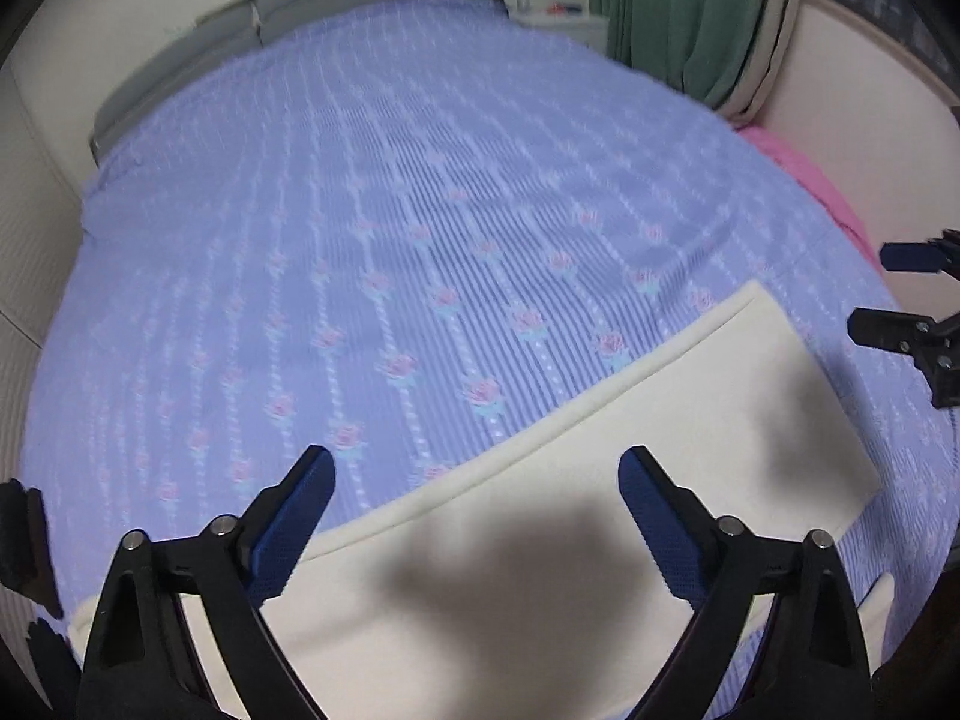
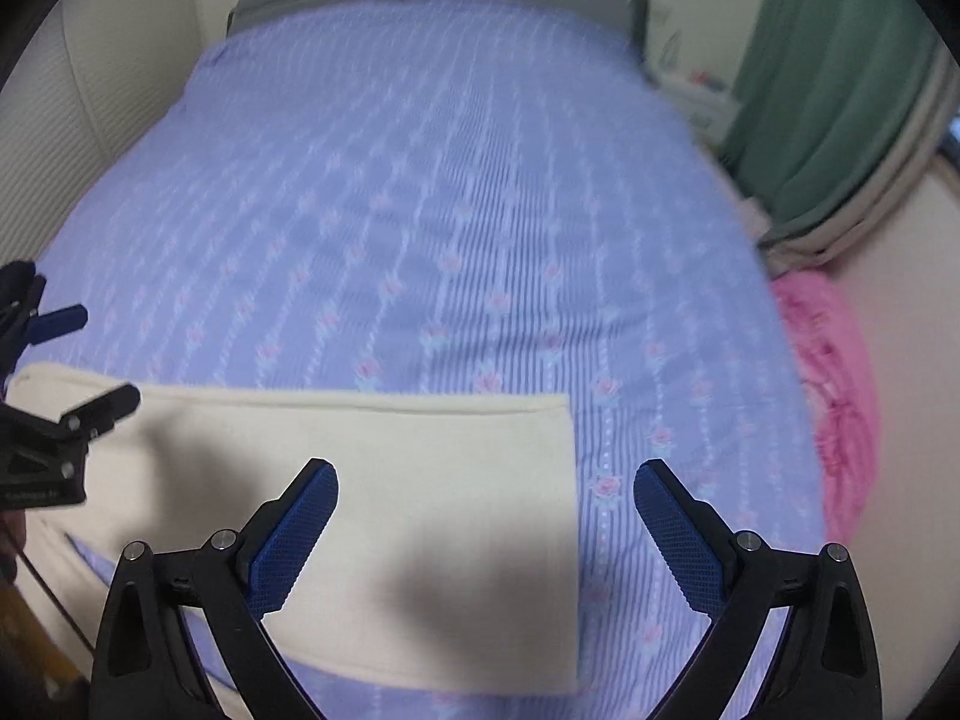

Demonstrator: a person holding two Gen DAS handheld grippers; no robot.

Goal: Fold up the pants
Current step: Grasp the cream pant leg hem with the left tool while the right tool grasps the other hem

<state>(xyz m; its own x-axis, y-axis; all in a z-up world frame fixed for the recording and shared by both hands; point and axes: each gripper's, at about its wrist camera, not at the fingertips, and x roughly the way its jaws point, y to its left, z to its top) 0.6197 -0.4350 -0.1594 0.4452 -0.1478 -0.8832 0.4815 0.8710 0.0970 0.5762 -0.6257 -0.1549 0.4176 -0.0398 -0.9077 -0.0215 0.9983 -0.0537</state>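
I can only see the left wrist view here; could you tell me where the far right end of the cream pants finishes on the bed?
Observer: In the right wrist view the pants end in a straight edge, with bare purple bedspread beyond it.
Operator: Thank you. Is the right hand-held gripper holding that end?
Observer: No, the right hand-held gripper is open, above the edge, gripping nothing.
Operator: And is anything lying past the bedspread on that side?
Observer: A pink cloth lies along the bed's right side, apart from the pants.
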